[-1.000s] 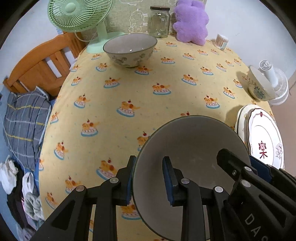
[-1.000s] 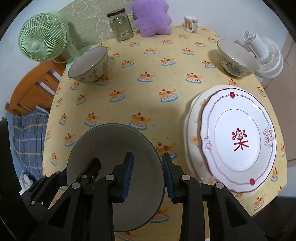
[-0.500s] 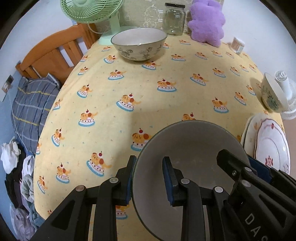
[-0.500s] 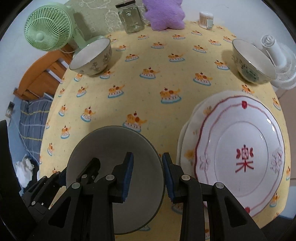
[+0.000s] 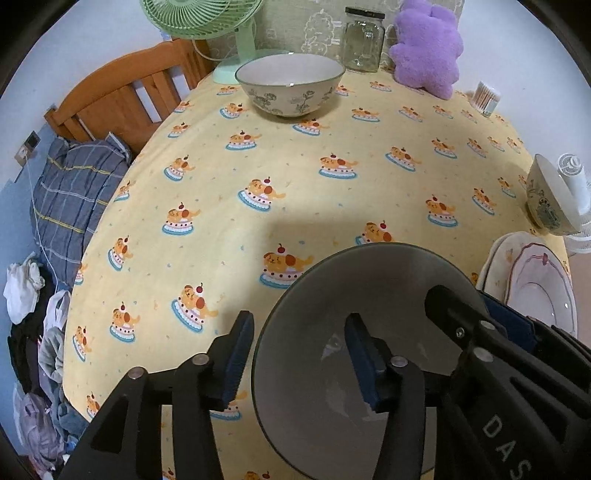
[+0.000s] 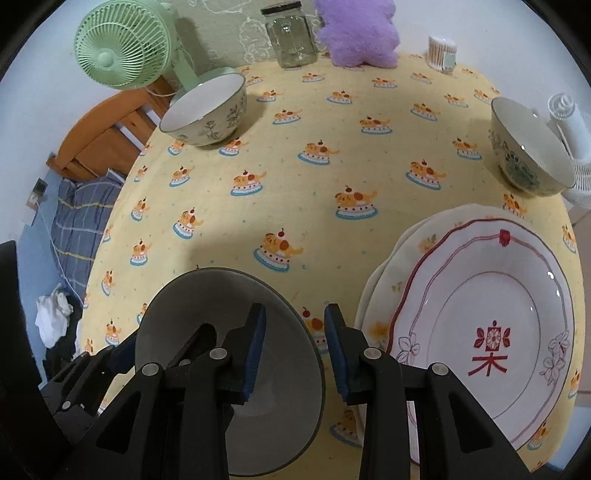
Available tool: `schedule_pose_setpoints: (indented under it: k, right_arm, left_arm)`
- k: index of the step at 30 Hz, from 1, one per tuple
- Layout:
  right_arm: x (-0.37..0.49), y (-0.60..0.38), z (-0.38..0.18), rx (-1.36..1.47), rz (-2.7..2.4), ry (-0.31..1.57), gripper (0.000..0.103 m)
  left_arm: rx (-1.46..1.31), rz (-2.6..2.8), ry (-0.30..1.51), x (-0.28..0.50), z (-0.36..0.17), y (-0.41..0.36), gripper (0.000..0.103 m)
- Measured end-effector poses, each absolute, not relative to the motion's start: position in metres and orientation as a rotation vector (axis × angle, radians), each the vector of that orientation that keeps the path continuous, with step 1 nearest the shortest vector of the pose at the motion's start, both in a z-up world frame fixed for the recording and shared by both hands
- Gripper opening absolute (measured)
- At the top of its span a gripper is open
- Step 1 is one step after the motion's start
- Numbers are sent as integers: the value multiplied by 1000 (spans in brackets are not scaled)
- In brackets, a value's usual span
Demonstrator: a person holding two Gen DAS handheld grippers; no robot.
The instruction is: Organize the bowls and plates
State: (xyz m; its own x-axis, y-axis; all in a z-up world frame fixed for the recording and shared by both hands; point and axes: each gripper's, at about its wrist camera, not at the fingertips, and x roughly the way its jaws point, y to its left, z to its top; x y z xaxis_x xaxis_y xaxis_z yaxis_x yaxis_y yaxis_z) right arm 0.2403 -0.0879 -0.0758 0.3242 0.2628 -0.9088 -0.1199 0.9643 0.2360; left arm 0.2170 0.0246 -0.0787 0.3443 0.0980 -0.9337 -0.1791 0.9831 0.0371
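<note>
The grey bowl sits at the tabletop's near edge. The left hand-held gripper, jaws just opening, straddles its rim, released; the right hand-held gripper pinches the opposite rim. "DAS" is printed on the right one; the top plate bears a red "木".

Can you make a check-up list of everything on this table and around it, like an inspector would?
Surface: yellow tablecloth with cake prints, covering the table.
Job's things: grey bowl at the front; floral bowl at the back; green-patterned bowl on the right; two stacked plates beside the grey bowl.
Clutter: glass jar, purple plush, cotton swab tub, green fan, white fan.
Grippers: left gripper jaws have just been opening, pads off the grey bowl's rim between them; right gripper shut on the opposite rim.
Cables: thin white cord by the bed.
Surroundings: wooden bed frame, checked bedding, clothes heap on the floor.
</note>
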Motion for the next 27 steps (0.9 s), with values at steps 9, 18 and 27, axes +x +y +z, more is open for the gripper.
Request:
schedule_pose_setpoints:
  k: [9,18,27]
  right_arm:
    - [238,-80,-50,116,306,1128,51]
    - [251,-50,-28,122,254,1064,56]
    - [277,-5,0,130,166,998,56]
  left_arm:
    - [-62,128,1143,220,-55,31,65]
    - [-28,49,1073,241,-35,64,65]
    - [3,-16,1017,274,-11,107,65]
